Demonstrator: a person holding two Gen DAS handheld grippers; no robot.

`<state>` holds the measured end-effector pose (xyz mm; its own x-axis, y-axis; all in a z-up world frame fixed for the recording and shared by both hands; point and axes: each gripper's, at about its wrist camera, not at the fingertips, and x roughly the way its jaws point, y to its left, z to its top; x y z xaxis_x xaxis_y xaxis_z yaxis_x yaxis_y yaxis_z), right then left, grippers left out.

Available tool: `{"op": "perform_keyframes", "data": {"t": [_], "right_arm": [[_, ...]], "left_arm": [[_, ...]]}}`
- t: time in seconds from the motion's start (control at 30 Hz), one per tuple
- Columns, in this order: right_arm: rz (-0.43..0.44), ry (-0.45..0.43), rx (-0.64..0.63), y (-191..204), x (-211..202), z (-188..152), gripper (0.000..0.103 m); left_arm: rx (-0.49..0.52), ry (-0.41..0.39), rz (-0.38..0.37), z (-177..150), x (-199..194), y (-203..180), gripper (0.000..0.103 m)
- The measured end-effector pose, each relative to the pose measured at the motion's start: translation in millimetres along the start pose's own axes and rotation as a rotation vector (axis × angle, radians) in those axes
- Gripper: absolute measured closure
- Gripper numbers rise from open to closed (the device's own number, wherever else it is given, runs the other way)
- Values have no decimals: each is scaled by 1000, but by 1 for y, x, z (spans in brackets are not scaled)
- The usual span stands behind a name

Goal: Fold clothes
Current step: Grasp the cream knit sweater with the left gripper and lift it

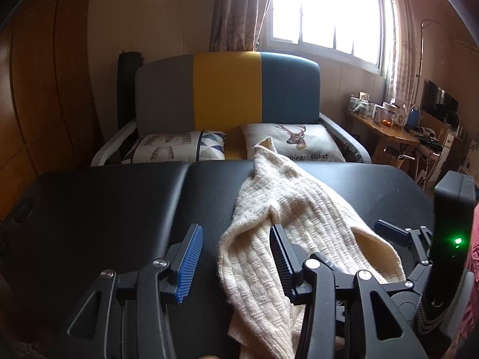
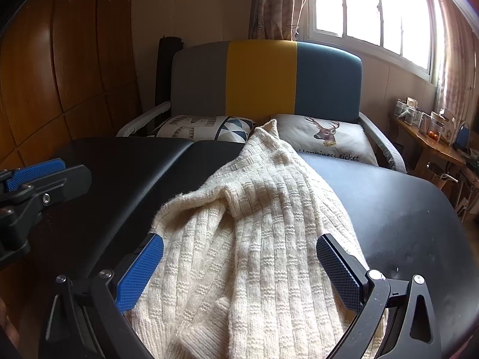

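Cream knit sweater (image 2: 254, 239) lies bunched and rumpled on the black padded surface (image 1: 104, 209), long axis running straight away from both grippers toward the sofa (image 1: 227, 89), far tip reaching the surface's back edge by the cushions. Not folded flat as it lies; creases and an overlapped flap show near the middle. Right gripper (image 2: 239, 272) is spread wide, nothing held, its two pads straddling the sweater's near part, so the knit sits right between and under the jaws. Left gripper (image 1: 233, 260) also spread, empty; its right pad is over the sweater's left edge, its left pad over bare surface, so the garment lies ahead and to its right. Right gripper is centred on the cloth, left one at the edge. My guess is any next grab hinges on that lengthwise lay: near hem closest, far end well ahead. Writing: deer cushion (image 2: 326, 137) reads "ticket", with the word before it partly covered by the sweater, looks like "Happiness". Striped cushion (image 1: 179, 146) has no legible text. No brand seen on the sweater or grippers.
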<state>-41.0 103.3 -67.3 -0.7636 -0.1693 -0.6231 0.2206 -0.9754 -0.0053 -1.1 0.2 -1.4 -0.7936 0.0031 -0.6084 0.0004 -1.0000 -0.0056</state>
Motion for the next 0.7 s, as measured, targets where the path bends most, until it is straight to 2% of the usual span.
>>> {"op": "perform_keyframes", "data": {"t": [0.17, 0.27, 0.4, 0.53, 0.63, 0.7], "right_arm": [[-6, 2, -3, 3, -5, 2, 0], [-20, 6, 5, -4, -1, -7, 0], [-69, 21, 19, -7, 3, -6, 0], [-128, 31, 21, -13, 4, -7, 0], [-129, 49, 29, -20, 5, -11, 0], [-122, 56, 38, -26, 5, -16, 0]], "left_arm": [[-8, 29, -5, -1, 5, -1, 56], [-29, 7, -23, -12, 6, 13, 56], [-39, 49, -126, -22, 10, 10, 53], [-92, 168, -200, -42, 30, 19, 53], [-108, 238, -277, -54, 38, 20, 55], [-116, 266, -358, -58, 39, 11, 57]]}}
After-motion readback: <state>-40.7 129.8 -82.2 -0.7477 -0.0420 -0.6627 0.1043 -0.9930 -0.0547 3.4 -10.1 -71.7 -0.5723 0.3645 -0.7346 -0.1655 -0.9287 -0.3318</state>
